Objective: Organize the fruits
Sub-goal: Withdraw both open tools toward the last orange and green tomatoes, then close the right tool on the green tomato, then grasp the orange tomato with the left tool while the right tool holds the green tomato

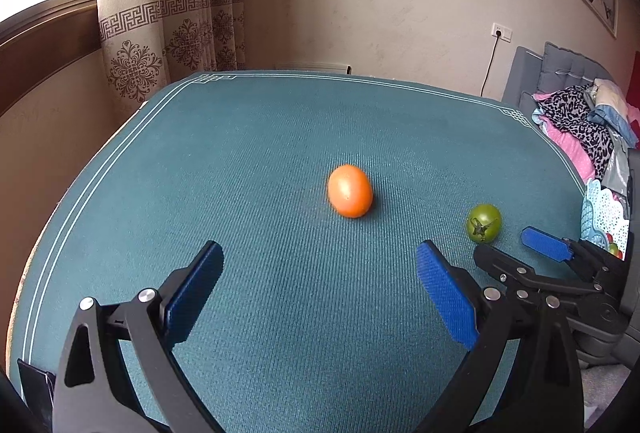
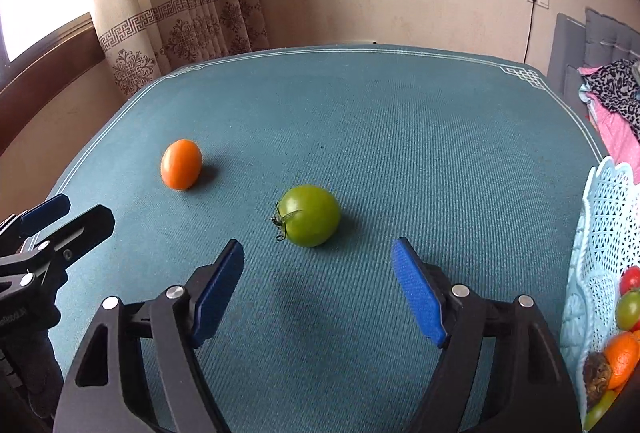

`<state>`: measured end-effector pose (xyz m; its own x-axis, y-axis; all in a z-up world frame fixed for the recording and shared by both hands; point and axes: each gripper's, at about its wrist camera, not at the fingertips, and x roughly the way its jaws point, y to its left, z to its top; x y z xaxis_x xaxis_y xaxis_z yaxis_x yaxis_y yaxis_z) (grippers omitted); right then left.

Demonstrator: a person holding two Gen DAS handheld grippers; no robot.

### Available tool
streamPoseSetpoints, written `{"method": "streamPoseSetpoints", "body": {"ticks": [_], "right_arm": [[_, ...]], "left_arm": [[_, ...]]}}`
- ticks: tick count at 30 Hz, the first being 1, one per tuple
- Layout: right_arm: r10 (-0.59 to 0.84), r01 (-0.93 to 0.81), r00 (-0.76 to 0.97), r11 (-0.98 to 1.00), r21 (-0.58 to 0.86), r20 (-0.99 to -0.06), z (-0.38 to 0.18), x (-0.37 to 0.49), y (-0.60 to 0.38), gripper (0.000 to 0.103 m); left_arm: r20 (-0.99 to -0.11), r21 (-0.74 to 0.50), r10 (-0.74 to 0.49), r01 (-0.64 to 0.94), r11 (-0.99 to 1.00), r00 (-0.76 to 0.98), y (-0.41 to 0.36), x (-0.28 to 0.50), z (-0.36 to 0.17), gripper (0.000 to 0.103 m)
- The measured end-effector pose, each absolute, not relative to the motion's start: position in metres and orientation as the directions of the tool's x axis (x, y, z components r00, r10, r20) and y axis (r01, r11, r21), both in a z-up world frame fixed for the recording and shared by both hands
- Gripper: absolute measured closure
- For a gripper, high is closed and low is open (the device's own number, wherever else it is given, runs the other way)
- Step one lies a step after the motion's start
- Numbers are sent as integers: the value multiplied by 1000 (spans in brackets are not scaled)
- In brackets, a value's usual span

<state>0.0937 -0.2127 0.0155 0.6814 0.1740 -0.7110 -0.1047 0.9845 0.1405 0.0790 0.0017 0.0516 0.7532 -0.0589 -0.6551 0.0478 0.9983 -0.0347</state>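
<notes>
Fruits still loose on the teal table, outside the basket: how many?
2. The orange fruit lies left of centre; the green tomato lies just ahead of the open right gripper. The basket at the right edge holds others, partly hidden.

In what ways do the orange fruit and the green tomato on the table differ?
The orange fruit is orange and egg-shaped; the green tomato is green and rounder. The green tomato shows a dark stem with leaves at one side; the orange fruit shows none. Both lie loose on the blue tablecloth, apart, outside the basket.
</notes>
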Motion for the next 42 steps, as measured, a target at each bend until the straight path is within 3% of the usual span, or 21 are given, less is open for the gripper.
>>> {"method": "streamPoseSetpoints", "body": {"ticks": [5, 13, 30, 37, 42], "right_arm": [[188, -119, 672, 982, 146, -717, 13, 107, -210, 39], [200, -135, 656, 980, 148, -727, 12, 128, -208, 66], [243, -106, 678, 966, 235, -694, 10, 118, -225, 67], [246, -96, 680, 964, 249, -691, 8, 116, -230, 67], [246, -96, 680, 964, 249, -691, 8, 116, -230, 67]], "left_arm": [[-663, -31, -51, 41, 999, 747, 4, 84, 48, 5], [-679, -6, -29, 34, 999, 734, 3, 92, 43, 5], [-716, 20, -21, 50, 999, 697, -13, 145, 34, 5], [-733, 22, -14, 44, 999, 680, -18, 167, 28, 18], [-741, -8, -32, 38, 999, 670, -17, 177, 25, 20]]}}
